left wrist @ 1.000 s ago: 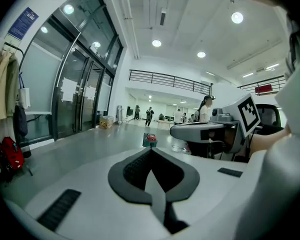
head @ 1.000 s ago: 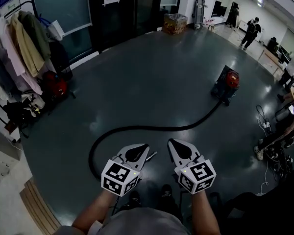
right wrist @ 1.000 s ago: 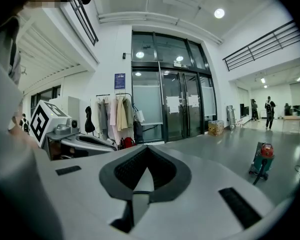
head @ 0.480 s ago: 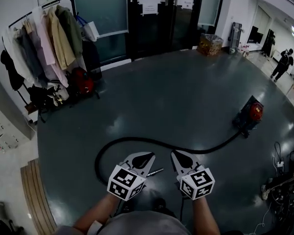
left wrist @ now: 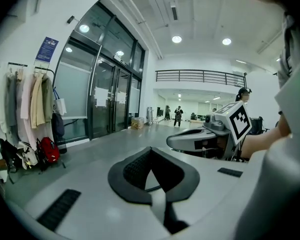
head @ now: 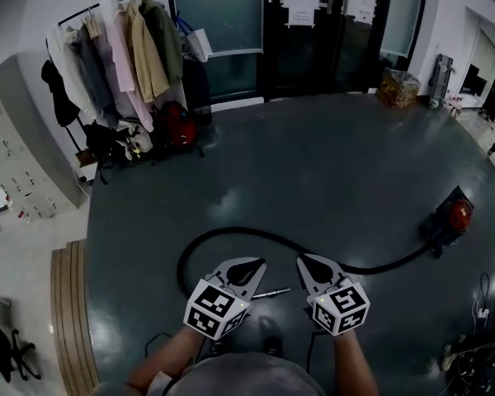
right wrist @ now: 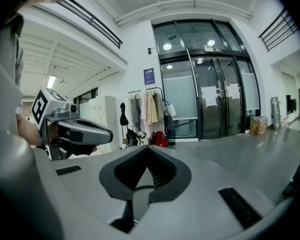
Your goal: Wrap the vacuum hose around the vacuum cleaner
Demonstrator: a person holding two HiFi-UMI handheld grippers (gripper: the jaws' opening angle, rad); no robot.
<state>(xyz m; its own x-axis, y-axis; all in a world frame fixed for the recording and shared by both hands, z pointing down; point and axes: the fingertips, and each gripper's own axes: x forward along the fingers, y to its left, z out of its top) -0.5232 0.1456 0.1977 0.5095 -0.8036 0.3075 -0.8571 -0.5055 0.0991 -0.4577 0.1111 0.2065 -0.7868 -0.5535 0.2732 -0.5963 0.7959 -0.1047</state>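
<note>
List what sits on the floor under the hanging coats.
Below the coats sit a red backpack and, beside it, a heap of dark bags. The coats and bags cover the foot of the wall behind them, so anything there cannot be seen.

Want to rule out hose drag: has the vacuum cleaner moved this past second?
No. The vacuum cleaner slid right in frame, but the cardboard box slid with it: the view turned.

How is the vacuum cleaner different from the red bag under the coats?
The vacuum cleaner stands alone on open floor; the red bag sits under the hanging coats. A long black hose runs from the vacuum cleaner; the red bag has none. Both are red and on the floor.
</note>
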